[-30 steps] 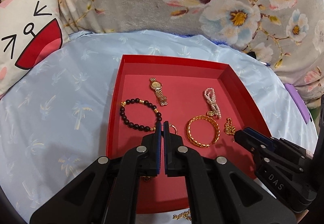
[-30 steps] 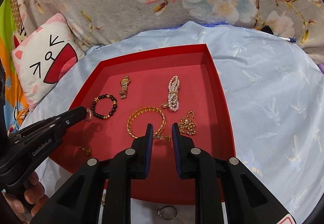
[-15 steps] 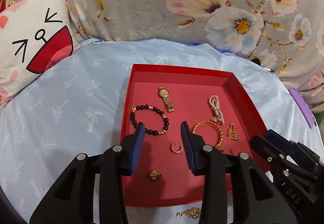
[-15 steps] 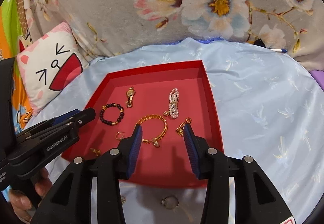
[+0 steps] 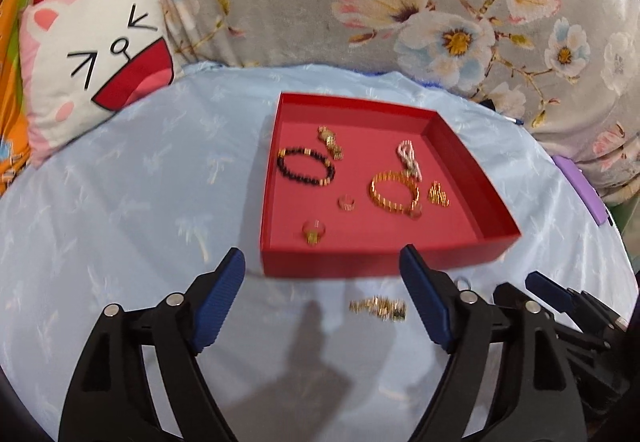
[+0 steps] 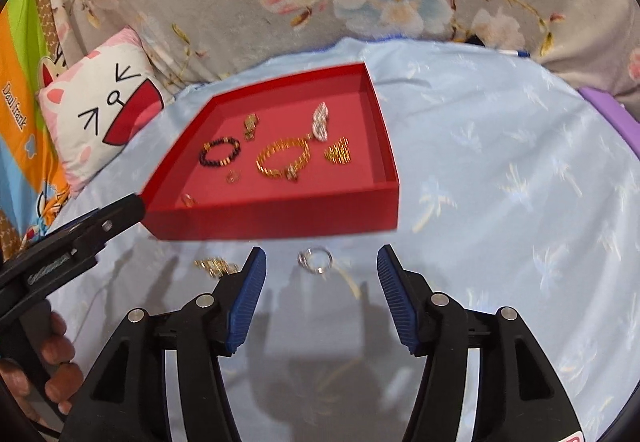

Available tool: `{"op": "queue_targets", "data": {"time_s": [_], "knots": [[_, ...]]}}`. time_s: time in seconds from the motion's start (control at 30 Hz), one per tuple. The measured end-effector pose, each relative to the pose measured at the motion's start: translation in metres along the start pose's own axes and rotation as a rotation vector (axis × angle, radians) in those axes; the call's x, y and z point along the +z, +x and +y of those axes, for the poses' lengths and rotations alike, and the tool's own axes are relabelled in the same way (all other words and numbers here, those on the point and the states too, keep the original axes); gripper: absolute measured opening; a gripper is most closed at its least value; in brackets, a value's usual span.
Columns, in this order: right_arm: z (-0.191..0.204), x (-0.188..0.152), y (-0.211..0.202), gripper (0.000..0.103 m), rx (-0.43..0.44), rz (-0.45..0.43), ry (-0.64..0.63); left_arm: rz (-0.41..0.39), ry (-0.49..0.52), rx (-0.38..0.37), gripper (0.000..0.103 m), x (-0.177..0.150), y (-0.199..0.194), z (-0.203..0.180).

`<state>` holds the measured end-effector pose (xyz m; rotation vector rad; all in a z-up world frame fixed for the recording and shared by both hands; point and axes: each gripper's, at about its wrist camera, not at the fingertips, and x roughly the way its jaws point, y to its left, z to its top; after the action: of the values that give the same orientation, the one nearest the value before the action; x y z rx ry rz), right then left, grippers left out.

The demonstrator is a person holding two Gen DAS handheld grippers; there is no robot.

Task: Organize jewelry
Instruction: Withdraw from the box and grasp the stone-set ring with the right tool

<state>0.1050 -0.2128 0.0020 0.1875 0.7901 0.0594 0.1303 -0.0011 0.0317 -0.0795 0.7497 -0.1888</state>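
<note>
Pulled back from the red tray (image 5: pixel 372 262), both claws just opened wide and empty; gold chain (image 5: pixel 378 308) ahead of left gripper (image 5: pixel 322 296), silver ring (image 6: pixel 315 260) ahead of right gripper (image 6: pixel 318 296), awaiting collection.

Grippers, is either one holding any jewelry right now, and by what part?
Nothing is held. The left gripper and right gripper have just been opening, empty, above the silver ring and gold chain.

Shallow red cardboard tray (image 5: pixel 360 262), pale-blue palm-print cloth (image 5: pixel 140 202), grey floral blanket (image 5: pixel 280 2), white-pink cat-face cushion (image 5: pixel 96 50) far left.
</note>
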Motion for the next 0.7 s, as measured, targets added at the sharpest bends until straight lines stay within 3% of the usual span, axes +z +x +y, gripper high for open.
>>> {"op": "queue_targets", "data": {"time_s": [0.27,0.6,0.7], "knots": [[0.004,-0.005,0.032,0.056,0.005,0.067,-0.009,0.073,-0.008,0.018,0.081,-0.036,0.010,0.009],[0.014,-0.003,0.048,0.023,-0.052,0.080,-0.056,0.075,-0.005,0.009,0.081,-0.041,0.008,0.012],[0.013,-0.003,0.048,0.022,-0.051,0.077,-0.055,0.077,0.003,-0.005,0.081,-0.040,0.009,0.008]]}}
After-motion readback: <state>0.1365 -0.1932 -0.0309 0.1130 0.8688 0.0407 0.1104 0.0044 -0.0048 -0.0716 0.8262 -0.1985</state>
